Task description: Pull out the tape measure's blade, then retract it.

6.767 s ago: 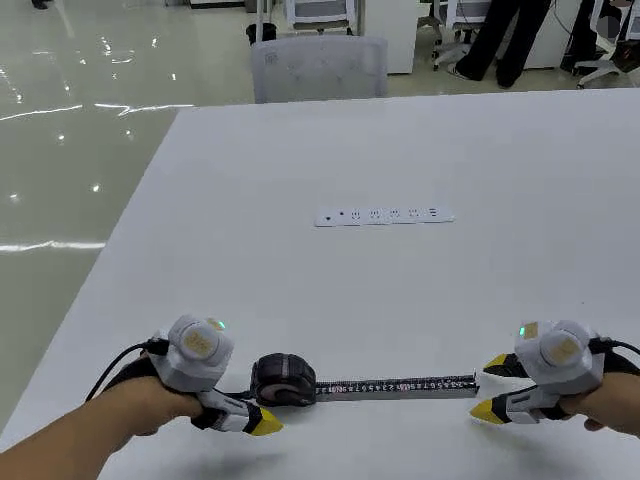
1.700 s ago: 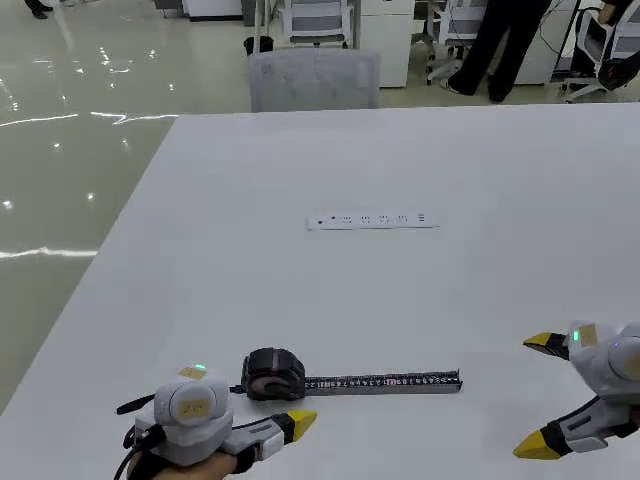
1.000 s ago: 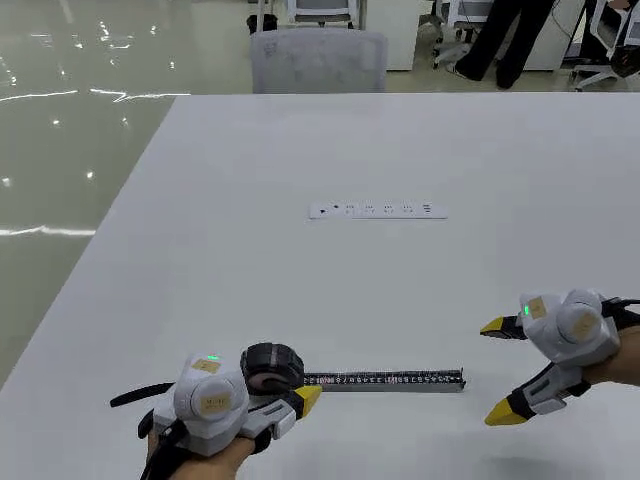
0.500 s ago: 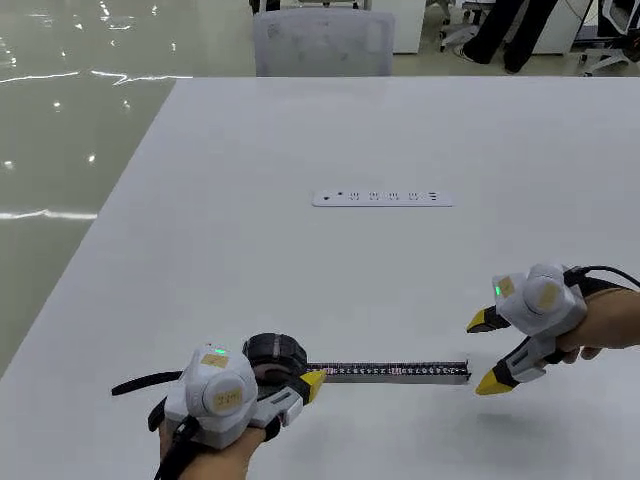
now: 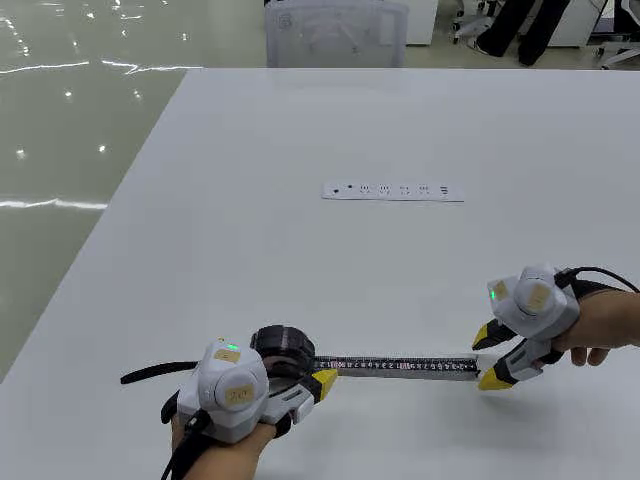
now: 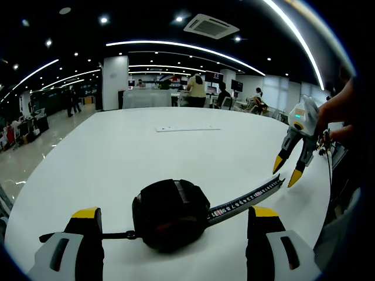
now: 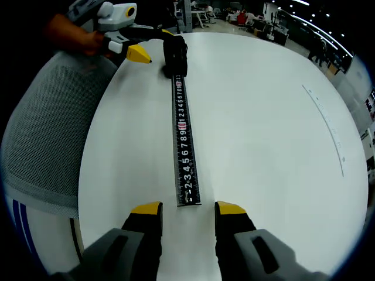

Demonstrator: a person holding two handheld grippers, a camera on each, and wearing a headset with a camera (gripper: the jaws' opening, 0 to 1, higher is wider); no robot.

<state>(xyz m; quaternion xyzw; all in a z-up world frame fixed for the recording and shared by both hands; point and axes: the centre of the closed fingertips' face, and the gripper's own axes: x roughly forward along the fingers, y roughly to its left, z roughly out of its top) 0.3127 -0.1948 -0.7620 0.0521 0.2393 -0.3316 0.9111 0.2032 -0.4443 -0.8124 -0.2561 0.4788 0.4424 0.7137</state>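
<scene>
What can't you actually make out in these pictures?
- Head view: the end hook of the blade, too small, between the tips of the right gripper.
- Left gripper view: markings on the tape measure case, too dark.
- Head view: labels on the power strip, too small.
- Right gripper view: blade numbers nearest the case, too small.

Power strip [image 5: 393, 191] on table [image 5: 300, 260]; perhaps chair [image 5: 335, 30] beyond.

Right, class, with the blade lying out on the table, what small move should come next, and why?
Probably shut the right gripper on the blade: its open jaws flank the blade's end, while the left gripper brackets the tape measure case.
</scene>
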